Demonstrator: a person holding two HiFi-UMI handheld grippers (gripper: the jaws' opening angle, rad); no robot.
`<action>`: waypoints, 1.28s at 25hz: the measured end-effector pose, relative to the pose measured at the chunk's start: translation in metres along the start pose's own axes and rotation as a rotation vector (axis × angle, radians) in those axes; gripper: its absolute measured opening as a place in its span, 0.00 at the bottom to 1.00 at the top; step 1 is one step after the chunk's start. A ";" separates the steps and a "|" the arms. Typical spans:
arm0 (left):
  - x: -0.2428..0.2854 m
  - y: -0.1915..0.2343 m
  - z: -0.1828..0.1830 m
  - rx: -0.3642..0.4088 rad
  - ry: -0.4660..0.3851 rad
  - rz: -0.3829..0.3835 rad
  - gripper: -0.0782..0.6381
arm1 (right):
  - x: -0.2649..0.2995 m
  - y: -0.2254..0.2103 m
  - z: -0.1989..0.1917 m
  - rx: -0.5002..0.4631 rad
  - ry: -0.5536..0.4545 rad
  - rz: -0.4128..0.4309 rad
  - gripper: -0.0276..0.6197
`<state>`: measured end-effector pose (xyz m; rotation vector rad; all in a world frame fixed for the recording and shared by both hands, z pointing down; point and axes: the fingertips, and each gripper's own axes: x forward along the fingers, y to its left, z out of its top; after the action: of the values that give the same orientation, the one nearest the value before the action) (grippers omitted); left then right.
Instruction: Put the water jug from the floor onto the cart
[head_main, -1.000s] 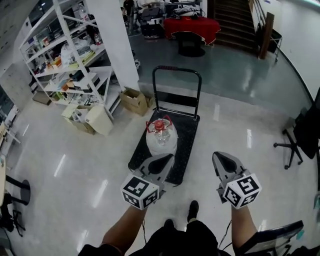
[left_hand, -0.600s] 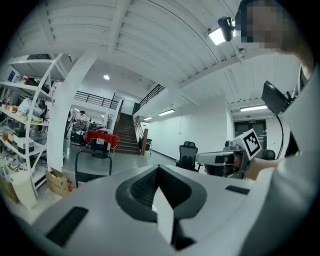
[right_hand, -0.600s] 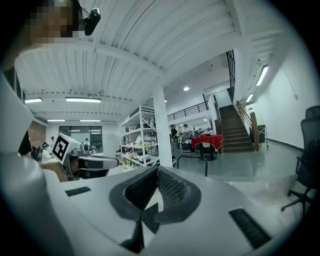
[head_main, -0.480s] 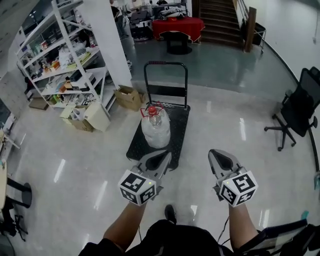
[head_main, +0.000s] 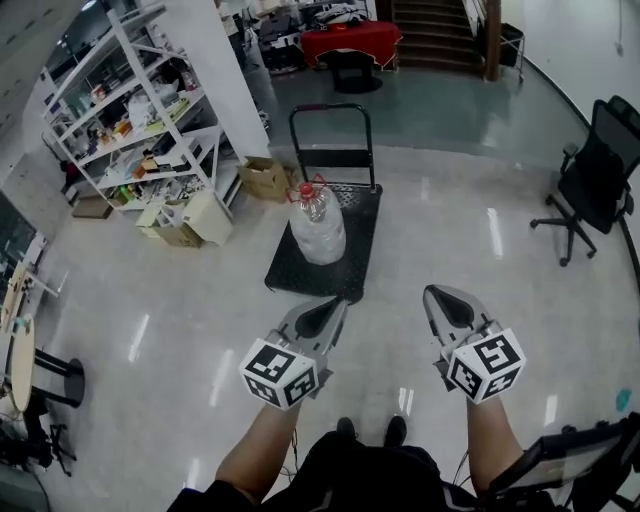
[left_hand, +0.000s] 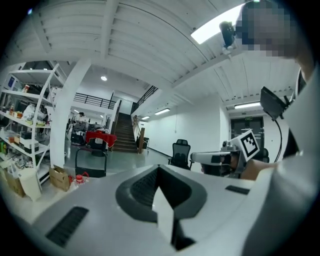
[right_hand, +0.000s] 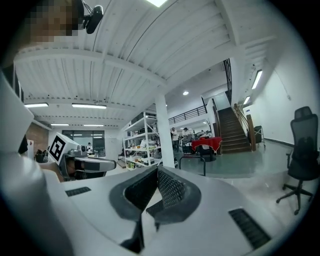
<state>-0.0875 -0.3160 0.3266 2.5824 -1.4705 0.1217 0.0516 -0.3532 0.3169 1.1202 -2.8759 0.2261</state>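
Note:
A clear water jug (head_main: 317, 228) with a red cap and handle stands upright on the black platform cart (head_main: 355, 255), in the head view's upper middle. In the left gripper view the jug (left_hand: 78, 179) peeks over the gripper body, in front of the cart's handle (left_hand: 90, 161). My left gripper (head_main: 333, 306) is shut and empty, held near level well short of the cart's near edge. My right gripper (head_main: 441, 296) is shut and empty too, to the right of the cart. Each shows in the other's view, the right gripper (left_hand: 212, 158) and the left gripper (right_hand: 95, 164).
White shelving (head_main: 130, 120) packed with goods and cardboard boxes (head_main: 190, 222) stand left of the cart. A black office chair (head_main: 592, 175) is at right. A red-draped table (head_main: 350, 40) and a staircase (head_main: 432, 30) lie beyond a white pillar (head_main: 215, 70). Glossy floor surrounds me.
The cart and jug have drawn farther from both grippers and shrunk in the head view. Both grippers stay shut and side by side.

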 end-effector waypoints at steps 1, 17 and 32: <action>-0.009 -0.003 -0.002 -0.003 -0.002 -0.004 0.11 | -0.005 0.008 -0.001 -0.001 -0.005 -0.013 0.05; -0.175 -0.081 -0.052 -0.014 0.007 -0.142 0.11 | -0.125 0.177 -0.047 0.009 0.048 -0.113 0.05; -0.279 -0.248 -0.072 0.034 0.028 -0.141 0.11 | -0.299 0.250 -0.077 0.003 0.043 -0.067 0.05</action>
<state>-0.0163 0.0577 0.3289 2.6897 -1.2832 0.1656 0.1022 0.0402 0.3341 1.1940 -2.7961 0.2489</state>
